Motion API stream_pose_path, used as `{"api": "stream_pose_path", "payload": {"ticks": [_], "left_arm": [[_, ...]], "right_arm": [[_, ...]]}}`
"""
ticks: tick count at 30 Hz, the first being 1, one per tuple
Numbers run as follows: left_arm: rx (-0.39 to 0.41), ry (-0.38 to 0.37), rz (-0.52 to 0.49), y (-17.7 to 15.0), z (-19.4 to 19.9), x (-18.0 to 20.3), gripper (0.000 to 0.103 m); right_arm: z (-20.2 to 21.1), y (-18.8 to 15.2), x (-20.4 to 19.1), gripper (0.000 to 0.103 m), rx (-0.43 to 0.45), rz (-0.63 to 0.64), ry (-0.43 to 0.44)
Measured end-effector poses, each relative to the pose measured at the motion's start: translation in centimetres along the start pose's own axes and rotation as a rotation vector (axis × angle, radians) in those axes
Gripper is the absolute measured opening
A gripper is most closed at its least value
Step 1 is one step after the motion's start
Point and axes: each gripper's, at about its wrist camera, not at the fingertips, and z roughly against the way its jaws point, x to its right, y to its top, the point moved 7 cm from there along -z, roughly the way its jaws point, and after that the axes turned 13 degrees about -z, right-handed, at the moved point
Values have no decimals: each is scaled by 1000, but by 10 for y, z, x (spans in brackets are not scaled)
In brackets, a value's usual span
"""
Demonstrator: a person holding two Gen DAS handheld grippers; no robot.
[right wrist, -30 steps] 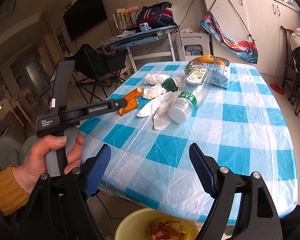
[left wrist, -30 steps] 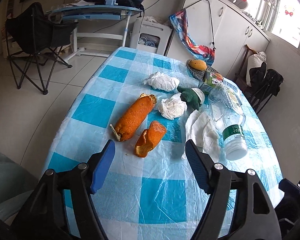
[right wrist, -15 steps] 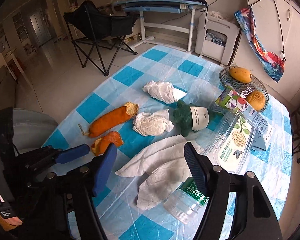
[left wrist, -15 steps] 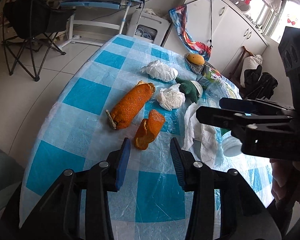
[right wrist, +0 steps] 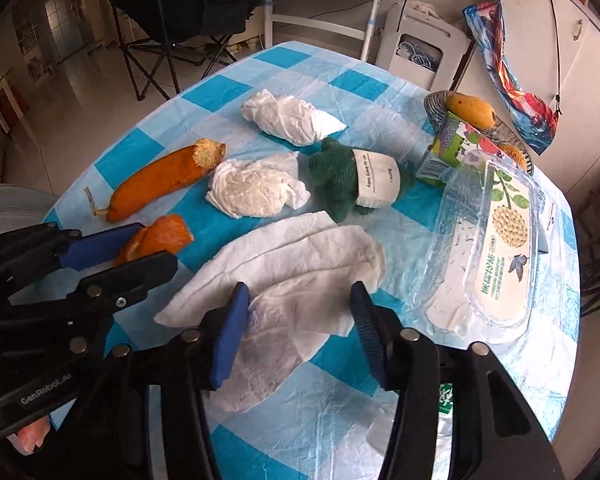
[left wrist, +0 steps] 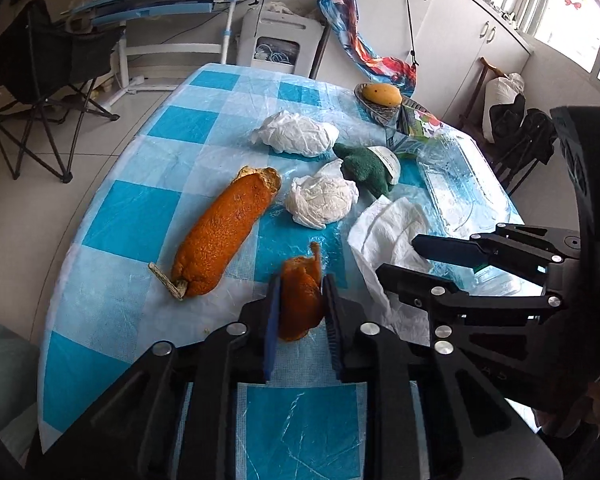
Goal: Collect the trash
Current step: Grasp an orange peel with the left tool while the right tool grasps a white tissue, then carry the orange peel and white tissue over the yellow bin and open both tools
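A: Orange peel piece (left wrist: 300, 300) sits at the near desk (left wrist: 140, 216) edge, clenched lengthwise in the left tongs (left wrist: 300, 320).
B: And the right tongs (right wrist: 296, 328)?
A: Released, straddling the flat paper towel (right wrist: 292, 264) just beyond.

"GenRobot.AI" is printed on the left claw (right wrist: 116, 258); "Name:" is read on the green toy's white label (right wrist: 378, 178).

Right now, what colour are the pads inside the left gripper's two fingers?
Blue pads, clamped on the small orange peel piece; clearest in the left wrist view.
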Motion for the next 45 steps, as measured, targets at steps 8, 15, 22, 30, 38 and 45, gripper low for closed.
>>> {"api": "stream_pose_path", "payload": {"ticks": [8, 15, 22, 30, 38, 45], "left_arm": [[42, -64, 35, -24, 35, 3, 18], [57, -95, 101, -59, 70, 8, 18], [69, -55, 80, -80, 104, 27, 18], [83, -2, 19, -95, 134, 46, 18], [97, 11, -4, -109, 158, 56, 18], [105, 20, -29, -120, 173, 67, 18]], "right_arm": [[32, -27, -6, 15, 74, -38, 70], [68, -69, -3, 15, 99, -161, 177], [92, -112, -8, 15, 109, -243, 241], [113, -141, -20, 15, 130, -269, 275], [128, -160, -31, 15, 145, -250, 286], [133, -180, -36, 15, 130, -240, 286]]}}
